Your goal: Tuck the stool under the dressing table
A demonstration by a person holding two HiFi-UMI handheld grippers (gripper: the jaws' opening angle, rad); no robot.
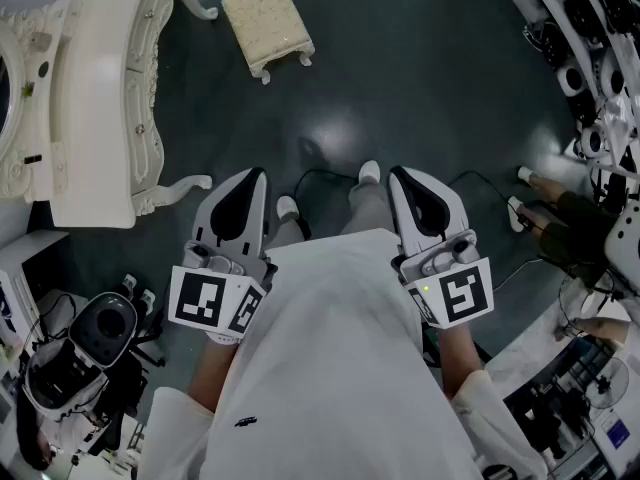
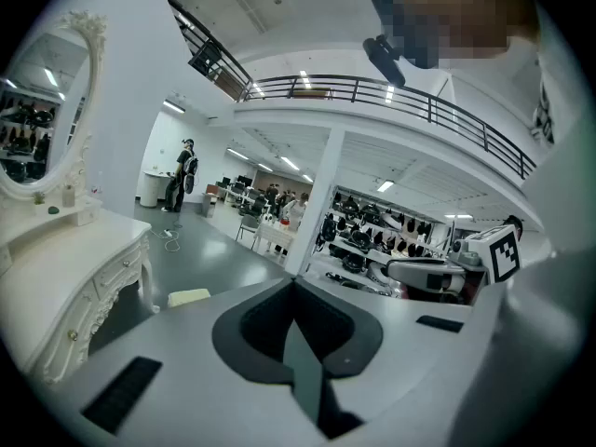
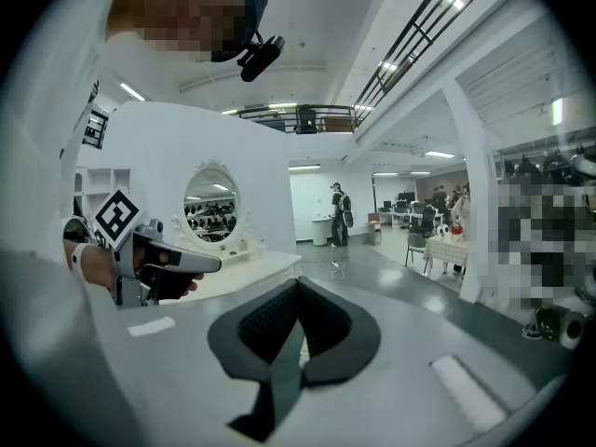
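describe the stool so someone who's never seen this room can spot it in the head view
Start at the big white carved dressing table on the head view's left. On the dark floor past it, standing clear of it, is the stool: small, cream, with a padded rectangular top and short curved legs, the only cushioned seat in that view.
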